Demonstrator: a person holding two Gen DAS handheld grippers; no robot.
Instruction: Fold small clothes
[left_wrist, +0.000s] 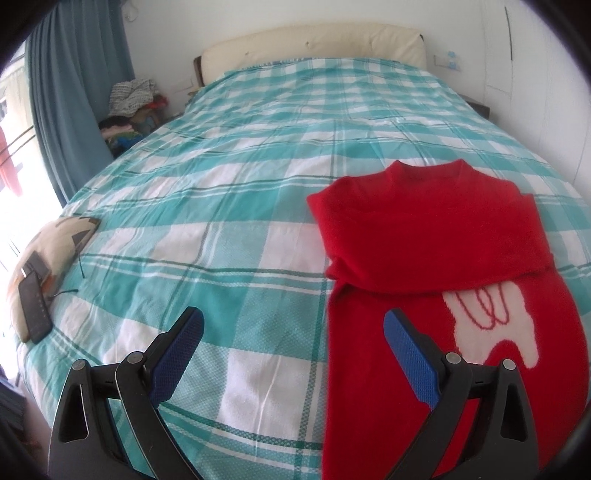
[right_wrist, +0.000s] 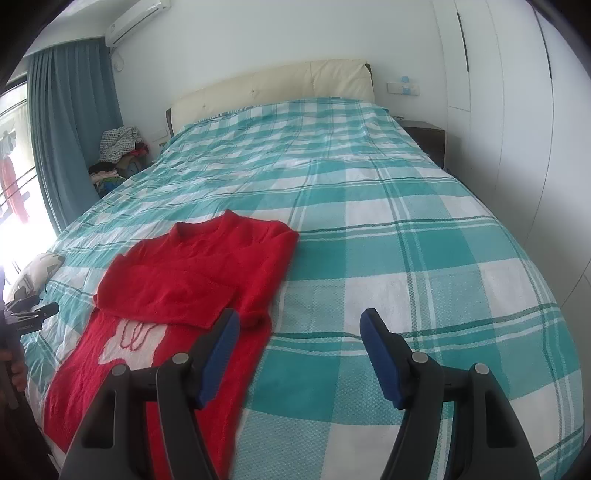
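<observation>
A small red sweater with a white motif lies flat on the teal checked bedspread, its sleeves folded across the chest. It also shows in the right wrist view. My left gripper is open and empty, over the sweater's left lower edge. My right gripper is open and empty, over the sweater's right lower edge; its left finger overlaps the red cloth in view.
A cream pillow with a dark remote on it lies at the bed's left edge. A clothes pile sits beside the bed by the blue curtain. A nightstand and wardrobe stand on the right.
</observation>
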